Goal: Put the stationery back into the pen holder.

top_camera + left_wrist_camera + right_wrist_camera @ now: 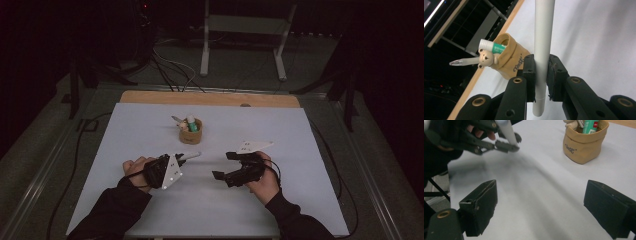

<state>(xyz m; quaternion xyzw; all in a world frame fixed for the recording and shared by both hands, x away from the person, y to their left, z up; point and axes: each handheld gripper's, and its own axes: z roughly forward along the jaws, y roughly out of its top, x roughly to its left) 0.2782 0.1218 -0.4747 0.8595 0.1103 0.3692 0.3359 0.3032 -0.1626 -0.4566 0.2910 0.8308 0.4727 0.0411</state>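
My left gripper is shut on a white pen, its pads clamped near the pen's lower end. From the high view that gripper hovers left of centre, and the pen sticks out toward the middle of the table. My right gripper stands open with nothing between its jaws, over bare white surface. It lies right of centre and points left toward the other gripper. A tan pouch sits farther back, holding a green glue stick, a silver-tipped pen and a small bear figure.
A white sheet covers the table, with a wooden strip along the far edge. Cables trail on the floor beyond it, near a white metal stand. Dark tripod legs stand on the floor at both sides.
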